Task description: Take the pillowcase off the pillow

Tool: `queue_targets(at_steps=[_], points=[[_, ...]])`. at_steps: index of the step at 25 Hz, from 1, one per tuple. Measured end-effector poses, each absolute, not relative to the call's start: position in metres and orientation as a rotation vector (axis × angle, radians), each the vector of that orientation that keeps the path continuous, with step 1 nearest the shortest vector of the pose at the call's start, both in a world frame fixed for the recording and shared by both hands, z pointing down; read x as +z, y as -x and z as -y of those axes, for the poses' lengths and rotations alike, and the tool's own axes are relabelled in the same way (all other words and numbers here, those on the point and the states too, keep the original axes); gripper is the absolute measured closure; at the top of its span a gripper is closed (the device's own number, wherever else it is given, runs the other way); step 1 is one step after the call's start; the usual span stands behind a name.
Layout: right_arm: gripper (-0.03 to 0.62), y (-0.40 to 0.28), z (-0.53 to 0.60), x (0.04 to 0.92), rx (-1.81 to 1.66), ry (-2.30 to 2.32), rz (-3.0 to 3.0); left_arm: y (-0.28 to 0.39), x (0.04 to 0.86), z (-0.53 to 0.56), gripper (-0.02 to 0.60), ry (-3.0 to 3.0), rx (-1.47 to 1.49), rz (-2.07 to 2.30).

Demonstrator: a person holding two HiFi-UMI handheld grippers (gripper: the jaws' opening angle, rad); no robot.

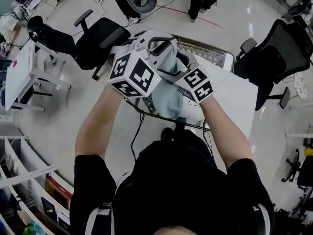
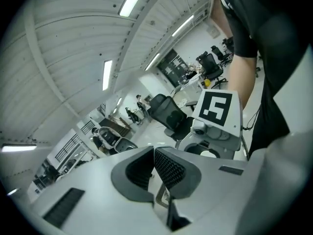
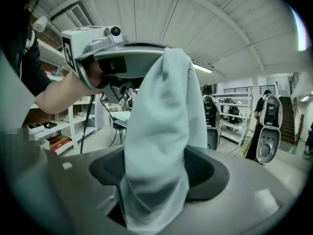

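Right gripper [image 3: 156,173] up over the white table [image 1: 234,99], clamped on a thick bunch of pale pillowcase [image 3: 161,111]; left gripper [image 2: 154,168] just beside, shut on nothing. Hold that pinch firm, take fresh cloth with the left, draw steadily against slipping.

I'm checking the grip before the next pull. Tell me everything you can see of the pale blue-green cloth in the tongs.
The cloth is pale blue-green, soft and matte. It looks like plain woven fabric with no print. It is bunched into a thick, creased roll. The tongs of the right gripper are clamped on it, and it rises past them as a rounded fold. In the head view it hangs down in front of the white table. No seam, opening or pillow shows.
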State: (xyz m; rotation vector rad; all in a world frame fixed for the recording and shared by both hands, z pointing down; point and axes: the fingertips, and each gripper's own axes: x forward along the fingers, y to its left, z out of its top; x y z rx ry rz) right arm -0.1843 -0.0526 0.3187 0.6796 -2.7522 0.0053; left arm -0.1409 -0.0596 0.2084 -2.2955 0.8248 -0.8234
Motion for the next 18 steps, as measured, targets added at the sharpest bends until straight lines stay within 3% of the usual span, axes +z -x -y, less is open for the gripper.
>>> queue_targets(at_steps=[4,8,12,18], points=[[0.568,0.148,0.064,0.325,0.027,-0.846,2.695,0.126,0.219,0.048,0.567,2.294,-0.793,-0.734],[0.574,0.093,0.098,0.308,0.060,-1.055,2.688,0.127,0.219,0.043,0.479,2.338,-0.739,-0.718],[0.574,0.049,0.128,0.250,0.004,-1.193,2.713,0.140,0.222,0.051,0.479,2.338,-0.739,-0.800],[0.574,0.046,0.129,0.131,-0.227,-1.232,2.857,0.153,0.253,0.056,0.479,2.355,-0.804,-0.875]])
